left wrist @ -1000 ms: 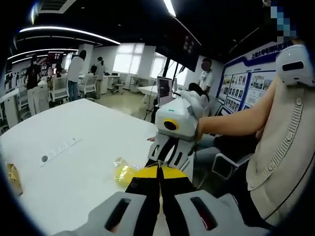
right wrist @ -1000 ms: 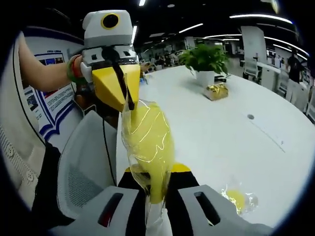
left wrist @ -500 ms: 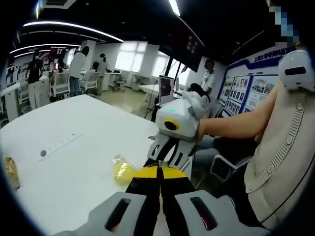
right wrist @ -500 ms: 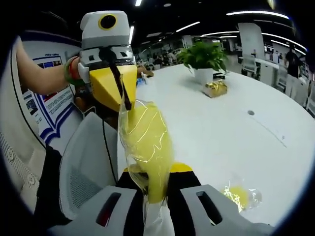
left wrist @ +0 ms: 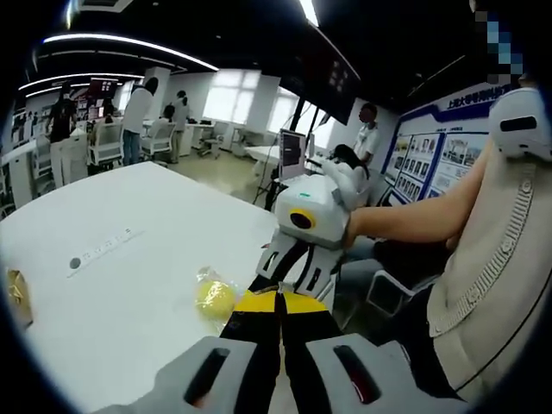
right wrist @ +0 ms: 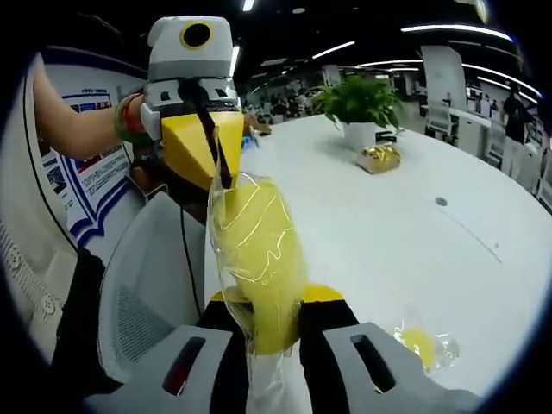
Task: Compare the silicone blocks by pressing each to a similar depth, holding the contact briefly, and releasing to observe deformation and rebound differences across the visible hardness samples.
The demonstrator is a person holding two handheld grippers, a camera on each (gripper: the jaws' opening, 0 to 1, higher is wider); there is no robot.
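A yellow silicone block in a clear plastic bag (right wrist: pixel 259 246) hangs in the air between both grippers, off the table's near edge. My right gripper (right wrist: pixel 263 302) is shut on the bag's lower part. My left gripper (right wrist: pixel 221 177), with yellow jaws, is shut on the bag's upper edge. In the left gripper view my left gripper (left wrist: pixel 278 297) has its jaws together, tip to tip with the white right gripper (left wrist: pixel 286 280), and the held bag is hidden there. A second bagged yellow block (left wrist: pixel 214 298) (right wrist: pixel 423 347) lies on the white table (left wrist: pixel 129 285).
A potted plant (right wrist: pixel 358 103) and a gold wrapped item (right wrist: pixel 379 158) stand further along the table (right wrist: pixel 388 233). A pale strip with small marks (left wrist: pixel 102 252) lies on it. A white chair (right wrist: pixel 142 285) and the person's sleeve (left wrist: pixel 492 259) are close by. People stand in the background.
Both grippers stay shut on the bagged block held between them. The views have shifted only slightly.
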